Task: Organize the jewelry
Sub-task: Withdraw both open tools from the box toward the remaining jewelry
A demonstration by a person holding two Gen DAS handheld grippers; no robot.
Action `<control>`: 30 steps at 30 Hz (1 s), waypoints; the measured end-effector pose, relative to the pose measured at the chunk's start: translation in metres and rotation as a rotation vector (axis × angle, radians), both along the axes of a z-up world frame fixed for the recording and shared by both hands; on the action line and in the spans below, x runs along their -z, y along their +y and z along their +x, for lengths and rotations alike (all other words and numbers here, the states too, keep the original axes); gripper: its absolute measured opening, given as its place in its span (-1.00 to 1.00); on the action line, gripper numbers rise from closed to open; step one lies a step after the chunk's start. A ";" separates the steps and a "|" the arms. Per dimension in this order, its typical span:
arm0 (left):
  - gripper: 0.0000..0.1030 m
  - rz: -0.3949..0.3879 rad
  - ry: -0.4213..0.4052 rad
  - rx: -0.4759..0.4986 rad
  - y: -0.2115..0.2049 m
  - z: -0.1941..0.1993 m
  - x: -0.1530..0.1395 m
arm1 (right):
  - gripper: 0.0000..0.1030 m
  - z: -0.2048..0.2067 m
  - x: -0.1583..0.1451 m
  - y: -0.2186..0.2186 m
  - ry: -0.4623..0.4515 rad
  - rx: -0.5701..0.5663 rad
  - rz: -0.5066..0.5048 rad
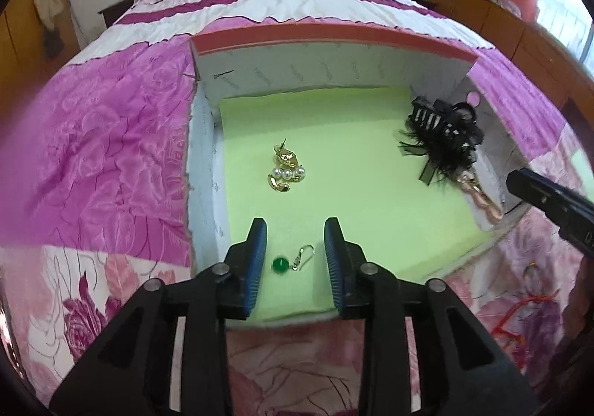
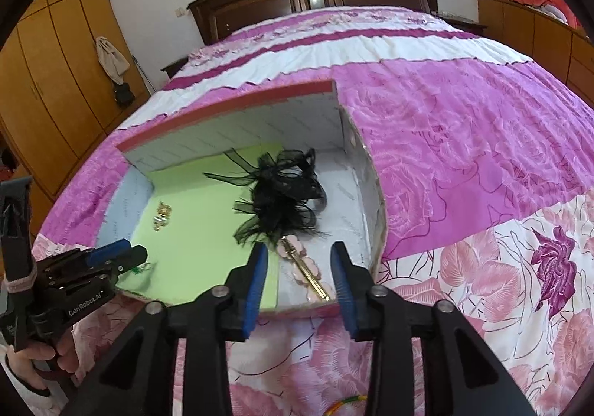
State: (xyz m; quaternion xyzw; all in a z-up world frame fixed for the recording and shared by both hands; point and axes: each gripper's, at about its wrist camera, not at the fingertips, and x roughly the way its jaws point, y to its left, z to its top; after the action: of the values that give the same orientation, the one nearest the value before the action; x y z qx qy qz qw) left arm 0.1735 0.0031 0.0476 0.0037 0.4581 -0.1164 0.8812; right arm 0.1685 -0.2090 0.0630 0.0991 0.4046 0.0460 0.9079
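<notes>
- L gripper (image 1: 296, 260) is hanging over the near edge of the box (image 1: 334, 35), jaws standing partly apart, gripping nothing; the green bead earring (image 1: 291, 260) is lying loose on the green foam liner (image 1: 352, 163) between the pads, touching neither.
- R gripper (image 2: 299, 282) is hovering over the box's right side, jaws also apart & empty; the pink-and-gold hair clip (image 2: 305, 269) is lying on the white floor just below and between them.
- Earring is looking tiny & light, w/ a smooth round bead that'd prob. slip or roll under a pinch; the thin wire hook is bendy. Best hold, I'd say: across the small link where bead meets hook, gently.
- Hair clip is looking stiff & flat, easy to pinch across its narrow gold bar; petals may be fragile.
- Also in the box: gold-and-pearl earrings (image 1: 286, 171) mid-liner, well apart from the bead; black feathered claw clip (image 1: 441, 135) at the right, its wispy ribbons are trailing over the head of the pink clip, so they could snag.
- Box is sitting on a pink floral quilt (image 1: 104, 156); tall back wall is blocking any reach from the far side. A red-and-green string thing is lying on the quilt near R gripper, can't tell what.
</notes>
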 end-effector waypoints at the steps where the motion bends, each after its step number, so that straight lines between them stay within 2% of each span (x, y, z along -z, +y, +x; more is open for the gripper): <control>1: -0.53 -0.011 0.001 -0.001 0.001 -0.002 -0.002 | -0.21 -0.003 -0.003 0.000 -0.005 -0.001 0.005; 10: -0.52 -0.046 -0.007 0.013 -0.002 -0.032 -0.022 | -0.21 -0.036 -0.030 -0.003 -0.065 -0.006 0.023; 16: -0.52 -0.078 -0.013 0.030 -0.002 -0.053 -0.032 | -0.21 -0.057 -0.038 -0.017 -0.064 0.012 0.060; 30: -0.50 -0.094 0.024 0.034 -0.002 -0.078 -0.021 | -0.21 -0.100 -0.012 -0.032 0.017 0.041 0.011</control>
State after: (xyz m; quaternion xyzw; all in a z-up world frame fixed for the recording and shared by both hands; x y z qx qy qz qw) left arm 0.0957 0.0015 0.0691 -0.0316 0.4625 -0.1526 0.8728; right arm 0.0684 -0.2409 0.0746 0.1127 0.4099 0.0287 0.9047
